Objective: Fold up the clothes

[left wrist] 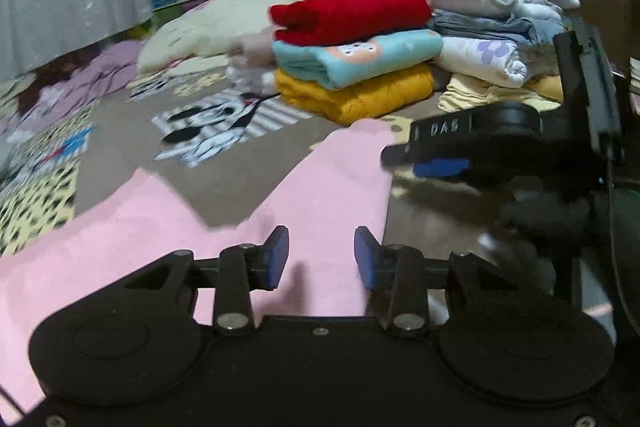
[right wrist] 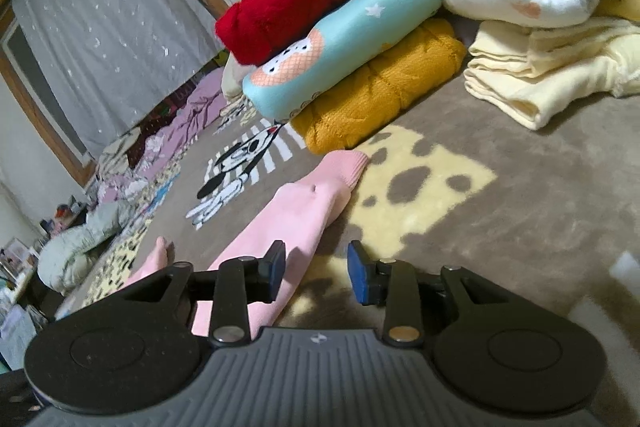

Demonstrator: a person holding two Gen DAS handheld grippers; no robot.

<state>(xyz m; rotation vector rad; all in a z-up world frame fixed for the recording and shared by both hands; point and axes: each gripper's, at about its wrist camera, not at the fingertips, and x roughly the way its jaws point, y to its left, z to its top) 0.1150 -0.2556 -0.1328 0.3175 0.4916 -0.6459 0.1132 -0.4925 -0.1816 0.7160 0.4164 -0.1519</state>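
Several garments are already folded and stacked at the far side: a red piece (left wrist: 348,13) on a light-blue printed piece (left wrist: 356,57) on a mustard knit (left wrist: 356,95), with a second pile of white and pale-blue items (left wrist: 492,7) beside it and cream pieces (right wrist: 548,75) at its foot. One pink garment (left wrist: 208,211) is left unfolded; it is spread flat on the blanket near the person, one leg or sleeve reaching toward the mustard knit (its ribbed cuff (right wrist: 348,167) lies just short of it).

The left gripper (left wrist: 321,255) is seen released, jaws apart above the pink cloth, nothing clamped. The right gripper (right wrist: 316,271) is likewise released; the pink edge runs under its left pad, not pinched.

The work surface is a brown fleece blanket (right wrist: 520,227) printed with cartoon panels. A curtained window (right wrist: 100,39) and loose bedding (left wrist: 224,23) are noted behind. Folding of the pink piece is judged still to be done.
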